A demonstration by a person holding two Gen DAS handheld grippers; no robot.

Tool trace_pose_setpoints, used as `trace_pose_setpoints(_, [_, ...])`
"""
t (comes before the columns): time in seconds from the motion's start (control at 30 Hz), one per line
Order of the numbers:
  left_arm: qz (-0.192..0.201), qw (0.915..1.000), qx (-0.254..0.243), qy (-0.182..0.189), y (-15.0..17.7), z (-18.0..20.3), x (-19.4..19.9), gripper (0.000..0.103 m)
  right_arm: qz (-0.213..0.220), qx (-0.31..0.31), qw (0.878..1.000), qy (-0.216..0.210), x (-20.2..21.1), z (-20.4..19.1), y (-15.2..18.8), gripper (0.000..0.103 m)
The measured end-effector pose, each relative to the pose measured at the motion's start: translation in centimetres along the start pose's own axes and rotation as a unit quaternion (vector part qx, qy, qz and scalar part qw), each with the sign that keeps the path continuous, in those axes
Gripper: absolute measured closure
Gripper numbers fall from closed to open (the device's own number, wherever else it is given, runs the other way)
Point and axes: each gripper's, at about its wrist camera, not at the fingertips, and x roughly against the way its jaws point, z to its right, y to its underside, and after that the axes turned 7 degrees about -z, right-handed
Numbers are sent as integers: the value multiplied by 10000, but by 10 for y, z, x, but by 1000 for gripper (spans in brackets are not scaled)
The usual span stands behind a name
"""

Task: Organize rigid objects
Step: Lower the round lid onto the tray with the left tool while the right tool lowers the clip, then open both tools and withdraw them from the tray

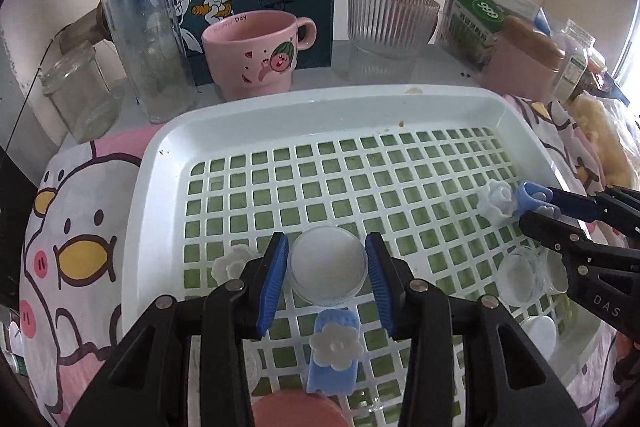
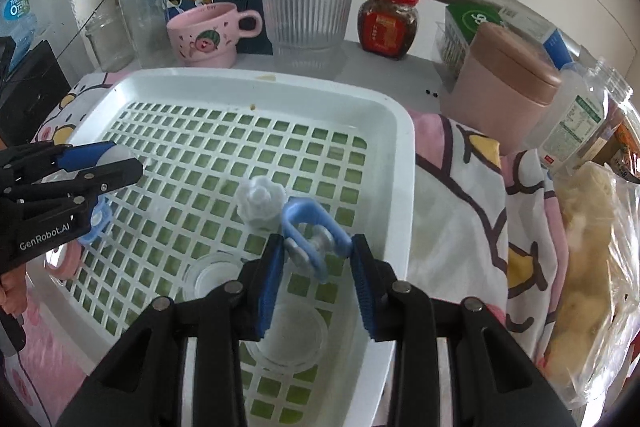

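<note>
The left tool [image 1: 326, 267] was clamped on a round clear lid [image 1: 328, 269] above the near edge of the white slotted tray [image 1: 280, 107]. The right tool [image 2: 318, 263] stood nearly closed, pinching a blue clip with a white flower [image 2: 308, 227] over the tray's right side. To do it well, I thought, each should lower its piece flat onto open grid, clear of the small jars [image 2: 288, 331] below, before letting go.
</note>
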Motion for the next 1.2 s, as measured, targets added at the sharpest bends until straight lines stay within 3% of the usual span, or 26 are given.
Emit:
trace_pose_setpoints(0.1, [123, 9998, 22, 152, -1, -1, 7, 59, -48, -84, 9999, -125, 0, 0, 0, 68])
trace_pose_setpoints(0.17, [240, 9990, 93, 361, -1, -2, 18, 43, 337, -171, 9993, -78, 21, 1, 4, 53])
trace_pose_setpoints(0.2, [357, 9985, 135, 395, 0, -3, 28, 30, 533, -233, 9983, -59, 33, 3, 6, 40])
trace_pose_setpoints(0.23, [486, 9979, 165, 407, 1, -4, 37, 25, 752, -316, 9966, -102, 48, 6, 10, 36])
trace_pose_setpoints(0.37, [945, 9940, 236, 492, 14, -7, 86, 22, 1437, -526, 9870, -496, 107, 13, 33, 34])
trace_pose_setpoints(0.43, [1114, 9927, 222, 409, 25, -9, 109, 20, 1707, -575, 9817, -624, 131, 10, 49, 27])
trace_pose_setpoints(0.57, [1233, 9917, 210, 280, 59, -13, 139, 20, 2023, -539, 9744, -816, 153, -8, 80, 20])
trace_pose_setpoints(0.7, [1105, 9933, 246, 243, 107, -15, 146, 20, 1840, -415, 9777, -921, 148, -30, 107, 20])
trace_pose_setpoints(0.87, [706, 9973, 157, 121, 154, -11, 124, 20, 1310, -275, 9864, -954, 114, -54, 138, 20])
trace_pose_setpoints(1.2, [141, 9998, -52, -117, 185, -2, 81, 20, 513, -128, 9973, -519, 60, -75, 159, 20])
